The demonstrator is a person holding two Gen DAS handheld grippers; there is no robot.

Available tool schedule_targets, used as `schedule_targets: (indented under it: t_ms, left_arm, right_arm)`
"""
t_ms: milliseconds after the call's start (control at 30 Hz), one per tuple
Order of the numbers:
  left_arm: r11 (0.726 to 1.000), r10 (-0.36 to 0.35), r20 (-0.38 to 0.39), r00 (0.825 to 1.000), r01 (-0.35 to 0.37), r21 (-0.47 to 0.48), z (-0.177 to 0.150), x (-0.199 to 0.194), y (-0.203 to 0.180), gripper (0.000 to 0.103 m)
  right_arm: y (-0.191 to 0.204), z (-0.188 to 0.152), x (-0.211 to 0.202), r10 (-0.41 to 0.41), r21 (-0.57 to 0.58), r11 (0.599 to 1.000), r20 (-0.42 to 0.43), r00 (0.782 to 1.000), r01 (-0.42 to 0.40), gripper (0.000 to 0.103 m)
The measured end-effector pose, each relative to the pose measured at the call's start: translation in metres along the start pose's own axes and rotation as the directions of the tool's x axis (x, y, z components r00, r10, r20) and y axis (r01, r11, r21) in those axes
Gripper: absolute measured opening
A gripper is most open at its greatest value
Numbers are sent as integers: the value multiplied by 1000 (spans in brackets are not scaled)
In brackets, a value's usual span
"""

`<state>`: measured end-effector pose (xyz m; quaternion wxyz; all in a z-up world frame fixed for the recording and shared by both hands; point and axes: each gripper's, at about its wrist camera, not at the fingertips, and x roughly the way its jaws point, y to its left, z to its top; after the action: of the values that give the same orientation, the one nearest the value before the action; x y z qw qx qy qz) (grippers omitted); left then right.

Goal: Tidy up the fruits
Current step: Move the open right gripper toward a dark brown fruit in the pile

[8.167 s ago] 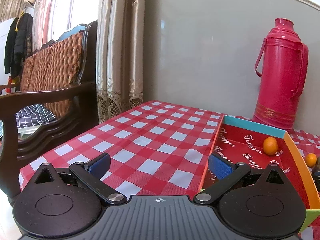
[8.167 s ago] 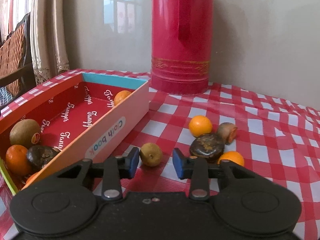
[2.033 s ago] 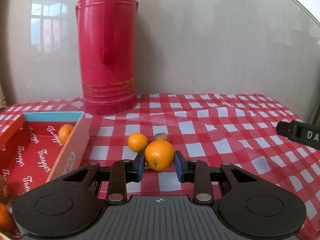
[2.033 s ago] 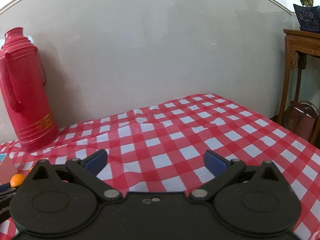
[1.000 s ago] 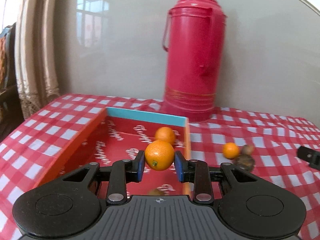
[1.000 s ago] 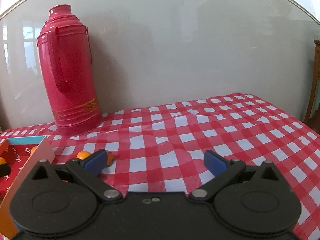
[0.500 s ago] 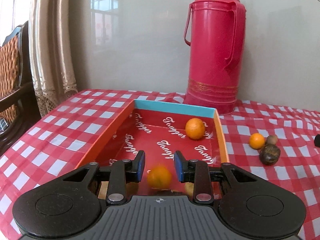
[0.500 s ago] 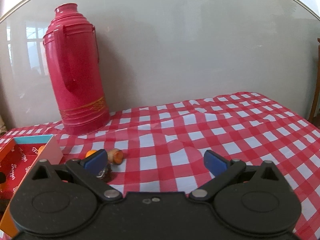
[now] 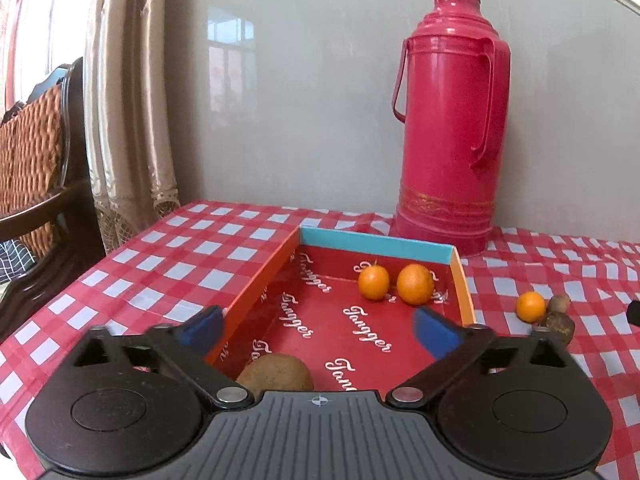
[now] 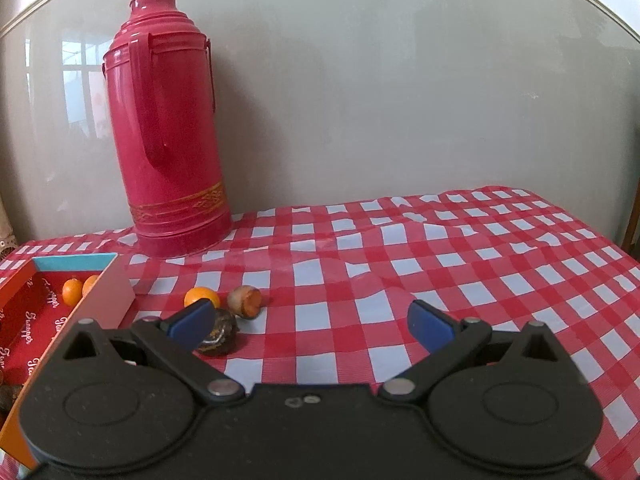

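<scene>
A red box [image 9: 464, 276] with a blue far wall holds two oranges [image 9: 374, 282] [image 9: 415, 284] at its far end and a brown kiwi [image 9: 276, 374] at its near end. My left gripper [image 9: 318, 326] is open and empty above the box. To the right of the box on the table lie an orange [image 10: 202, 297], a cut brown fruit [image 10: 245, 301] and a dark fruit [image 10: 220, 334]. My right gripper [image 10: 310, 324] is open and empty, just right of these fruits. The box also shows in the right wrist view [image 10: 116, 292].
A tall red thermos [image 9: 450, 128] stands behind the box by the wall. The table has a red and white checked cloth [image 10: 440, 264]. A wooden chair [image 9: 32, 184] and curtains [image 9: 124, 104] are to the left.
My left gripper has opened wide and let the orange go into the box, where it now lies beside the other orange. My right gripper has moved closer to the fruits on the table.
</scene>
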<state>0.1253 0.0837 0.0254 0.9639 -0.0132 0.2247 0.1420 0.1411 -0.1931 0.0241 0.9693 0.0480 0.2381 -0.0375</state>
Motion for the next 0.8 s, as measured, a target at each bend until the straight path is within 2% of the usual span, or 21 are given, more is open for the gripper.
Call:
schedule_targets:
  t_ms: [300,467,667,800]
  left_arm:
    - [1000,7,29,1000,-7,-2,2,-3,-4,103]
    - [1000,12,36,999,-12,-4,2,-4,-3,103]
    - [1000,18,34,999,-18,-13,2,-3,3,103]
    - [999,23,36,999,-22,-28,2,-4,8,103]
  right_arm:
    - [-5,1,-1,9,9,1000,2,1000,-9,97]
    - [-8,2,-3,71,46,996,7,997,-72,97]
    - [8,-3,4,107,-62,992,-49,993,-110,97]
    - [18,-4,-2,137,-107,985,-22,990,-138,97]
